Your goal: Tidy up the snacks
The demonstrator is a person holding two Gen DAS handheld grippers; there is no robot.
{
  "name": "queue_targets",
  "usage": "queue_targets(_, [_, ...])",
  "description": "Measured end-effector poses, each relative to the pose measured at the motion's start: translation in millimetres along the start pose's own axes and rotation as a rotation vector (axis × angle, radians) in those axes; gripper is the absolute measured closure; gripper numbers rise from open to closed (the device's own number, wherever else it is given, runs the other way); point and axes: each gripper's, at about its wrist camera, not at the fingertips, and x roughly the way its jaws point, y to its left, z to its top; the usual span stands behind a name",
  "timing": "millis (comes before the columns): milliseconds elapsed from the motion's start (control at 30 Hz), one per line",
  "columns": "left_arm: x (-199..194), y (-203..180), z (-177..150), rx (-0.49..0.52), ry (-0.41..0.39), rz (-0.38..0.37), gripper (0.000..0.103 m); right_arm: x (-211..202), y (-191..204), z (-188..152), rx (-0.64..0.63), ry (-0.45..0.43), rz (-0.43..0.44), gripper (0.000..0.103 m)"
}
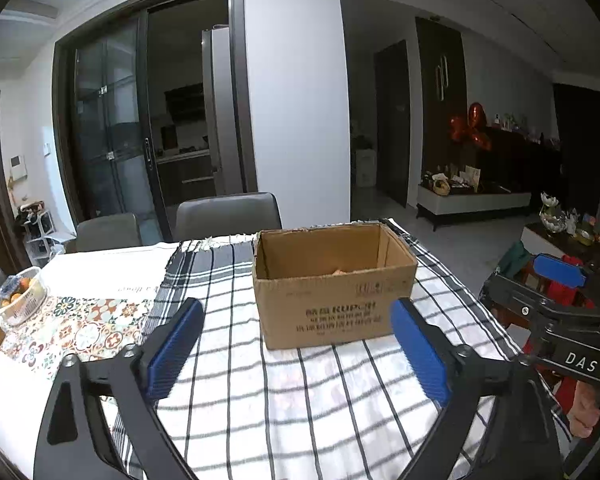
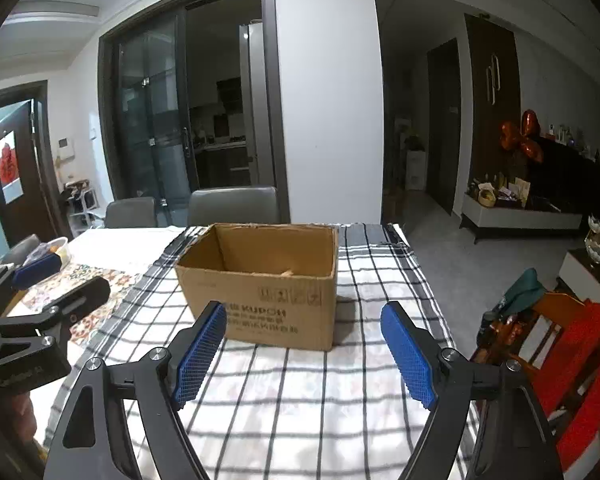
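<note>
- A cardboard box [image 1: 334,284] stands open-topped on the checked cloth [image 1: 284,392] that covers the near part of the table [image 1: 112,264], ahead of both grippers.
- Inside the box, only a small orange-tan bit of a snack [image 1: 338,270] shows above the front wall, low on the floor of the box; what it is cannot be told. The right wrist view shows the same bit [image 2: 287,272] near the front wall.
- A clear tub [image 1: 20,296] with orange pieces in it sits at the table's far left edge, on the patterned mat [image 1: 76,328], well apart from the box.
- The left gripper [image 1: 296,344] is held above the cloth with its jaws wide and nothing between them; the box lies beyond the fingertips.
- The right gripper [image 2: 304,348] is likewise spread wide and empty, its pads apart from the box.
- The left view alone shows the right gripper from the side at its right edge, with a hand [image 1: 586,412] beneath it.
- The right view alone shows a red poster [image 2: 6,166] on a door at far left, a red garment [image 2: 588,364] on a wooden chair at right, and the box's left inner wall.
- Both views show two grey chairs [image 2: 232,206] behind the table.
</note>
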Motion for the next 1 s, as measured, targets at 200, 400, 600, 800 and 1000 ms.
queue_targets(200, [-21.7, -2.8, -14.2, -0.005, -0.008, 0.013, 0.003, -25.3, 1.6, -15.2, -0.003, -0.014, -0.004, 0.020])
queue_targets(400, [-34.8, -3.5, -24.1, 0.000, -0.010, 0.011, 0.001, -41.8, 2.5, -29.9, 0.016, -0.024, 0.004, 0.020])
queue_targets(600, [-44.8, -7.2, -31.5, -0.006, -0.010, -0.002, 0.001, -51.0, 1.6, -38.7, 0.021, -0.026, 0.000, 0.020])
queue_targets(800, [-54.5, -11.1, -35.1, 0.002, -0.016, -0.003, 0.001, -59.2, 0.4, -40.6, 0.030, -0.042, -0.003, 0.020])
queue_targets(1000, [-60.8, -13.9, -35.4, 0.005, -0.026, -0.003, 0.001, -64.4, 0.6, -41.9, 0.032, -0.049, 0.003, 0.020])
